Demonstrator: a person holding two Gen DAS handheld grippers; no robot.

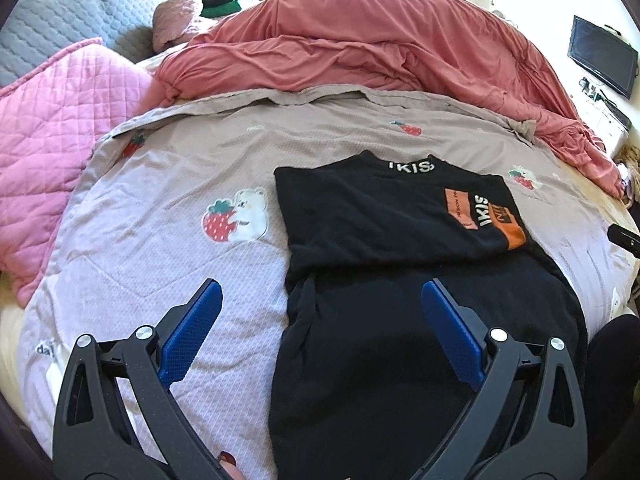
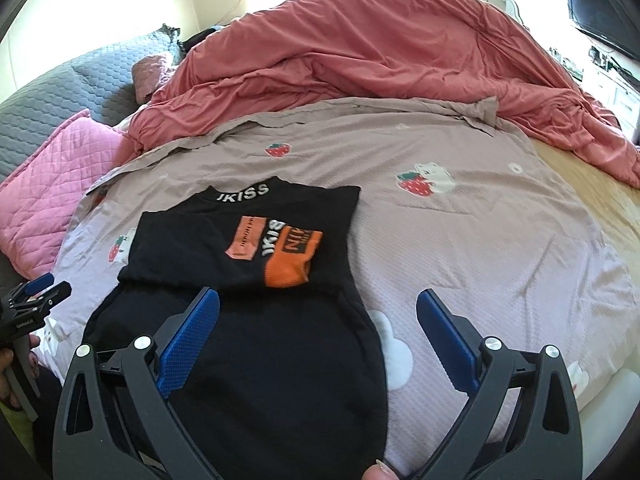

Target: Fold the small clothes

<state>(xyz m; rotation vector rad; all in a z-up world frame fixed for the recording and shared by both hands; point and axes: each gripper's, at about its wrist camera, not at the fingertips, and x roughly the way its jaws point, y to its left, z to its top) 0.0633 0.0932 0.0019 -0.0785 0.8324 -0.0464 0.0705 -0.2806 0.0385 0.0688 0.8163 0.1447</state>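
Note:
A black shirt (image 1: 384, 220) (image 2: 240, 248) with white collar lettering and an orange print lies on the lilac bedspread, its sides folded inward into a long strip. My left gripper (image 1: 322, 290) is open above the shirt's near left edge, nothing between its blue pads. Over the shirt's near right edge my right gripper (image 2: 318, 300) is open too, one finger above black cloth and the other above the bedspread. The left gripper (image 2: 40, 292) also shows at the left edge of the right wrist view, held by a hand.
The lilac bedspread (image 1: 180, 184) (image 2: 480, 240) with strawberry prints covers the bed. A bunched salmon duvet (image 1: 360, 48) (image 2: 380, 48) lies behind the shirt. A pink quilted pillow (image 1: 56, 128) sits at left, grey cushions beyond it. A dark screen (image 1: 602, 56) stands at far right.

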